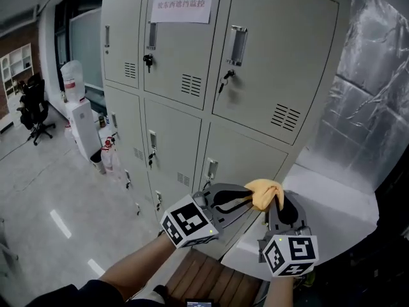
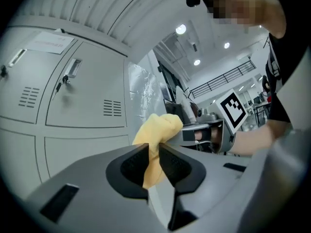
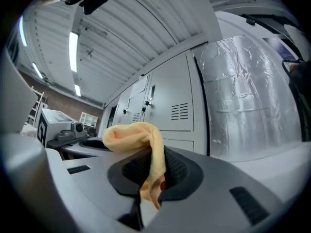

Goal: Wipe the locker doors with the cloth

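Note:
A bank of grey locker doors point(image 1: 275, 62) stands in front of me, several with handles and keys. Low in the head view, a small yellow cloth point(image 1: 265, 192) is bunched between my two grippers, in front of a lower door. My left gripper point(image 1: 248, 201) comes in from the left and is shut on one end of the cloth point(image 2: 158, 130). My right gripper point(image 1: 281, 202) comes up from below and is shut on the other end point(image 3: 133, 132), which drapes down between its jaws. Both point level at the lockers without touching them.
A white notice point(image 1: 181, 2) is taped on the middle top door. Keys hang from locks point(image 1: 148, 60). Foil-covered wall point(image 1: 377, 88) and a white ledge point(image 1: 332, 210) lie right of the lockers. A water dispenser point(image 1: 80, 120) and office chair point(image 1: 35, 110) stand left.

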The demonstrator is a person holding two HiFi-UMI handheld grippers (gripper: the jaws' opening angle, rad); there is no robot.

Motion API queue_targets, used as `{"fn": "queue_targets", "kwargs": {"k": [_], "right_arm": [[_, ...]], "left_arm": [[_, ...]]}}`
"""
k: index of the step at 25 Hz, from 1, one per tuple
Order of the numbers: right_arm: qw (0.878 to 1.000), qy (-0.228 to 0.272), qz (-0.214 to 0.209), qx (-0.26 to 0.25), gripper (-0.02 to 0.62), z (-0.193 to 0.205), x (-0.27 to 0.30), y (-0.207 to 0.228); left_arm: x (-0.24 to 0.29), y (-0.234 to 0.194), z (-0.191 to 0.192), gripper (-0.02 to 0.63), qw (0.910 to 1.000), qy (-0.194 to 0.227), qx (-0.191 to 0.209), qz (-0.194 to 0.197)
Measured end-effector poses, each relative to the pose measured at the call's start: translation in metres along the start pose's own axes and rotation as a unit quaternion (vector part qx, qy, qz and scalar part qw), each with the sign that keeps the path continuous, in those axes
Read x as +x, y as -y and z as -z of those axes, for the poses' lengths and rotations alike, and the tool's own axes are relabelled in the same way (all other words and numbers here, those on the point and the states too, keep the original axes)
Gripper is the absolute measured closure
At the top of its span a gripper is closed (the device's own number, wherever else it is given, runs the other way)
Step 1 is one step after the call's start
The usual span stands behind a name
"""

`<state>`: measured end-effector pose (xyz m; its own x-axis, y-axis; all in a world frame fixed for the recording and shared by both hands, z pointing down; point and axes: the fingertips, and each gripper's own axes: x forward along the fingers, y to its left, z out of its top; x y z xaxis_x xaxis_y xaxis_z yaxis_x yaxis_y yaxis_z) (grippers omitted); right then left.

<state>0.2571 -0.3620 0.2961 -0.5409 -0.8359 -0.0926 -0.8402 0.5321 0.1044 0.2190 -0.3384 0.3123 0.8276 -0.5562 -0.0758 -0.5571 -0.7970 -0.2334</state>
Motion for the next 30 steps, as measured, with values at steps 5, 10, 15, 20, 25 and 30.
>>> {"fn": "queue_targets", "kwargs": {"k": [5,10,15,20,25,30], "right_arm": [[0.998,-0.037,-0.028,0.052,0.532,0.037,-0.028,-0.027],[0.991,-0.063,-0.02,0.113,0.532,0.058,-0.063,-0.069],[0.991,-0.075,-0.009,0.108,0.532,0.074,-0.084,-0.141],[0.989,-0.103,0.014,0.102,0.532,0.092,-0.112,-0.208],[0.984,-0.129,0.033,0.121,0.532,0.11,-0.144,-0.25],[0.983,-0.143,0.034,0.11,0.532,0.113,-0.161,-0.266]], "left_arm": [[-0.019,0.03,0.016,0.456,0.9997,-0.008,-0.014,0.017],[-0.057,0.058,0.026,0.46,0.9996,-0.016,-0.014,0.018],[-0.125,0.08,0.047,0.554,0.9988,-0.023,-0.037,0.02],[-0.194,0.108,0.068,0.565,0.9968,-0.039,-0.063,0.029],[-0.237,0.14,0.081,0.566,0.9935,-0.051,-0.088,0.051],[-0.256,0.159,0.083,0.566,0.9921,-0.046,-0.102,0.055]]}}
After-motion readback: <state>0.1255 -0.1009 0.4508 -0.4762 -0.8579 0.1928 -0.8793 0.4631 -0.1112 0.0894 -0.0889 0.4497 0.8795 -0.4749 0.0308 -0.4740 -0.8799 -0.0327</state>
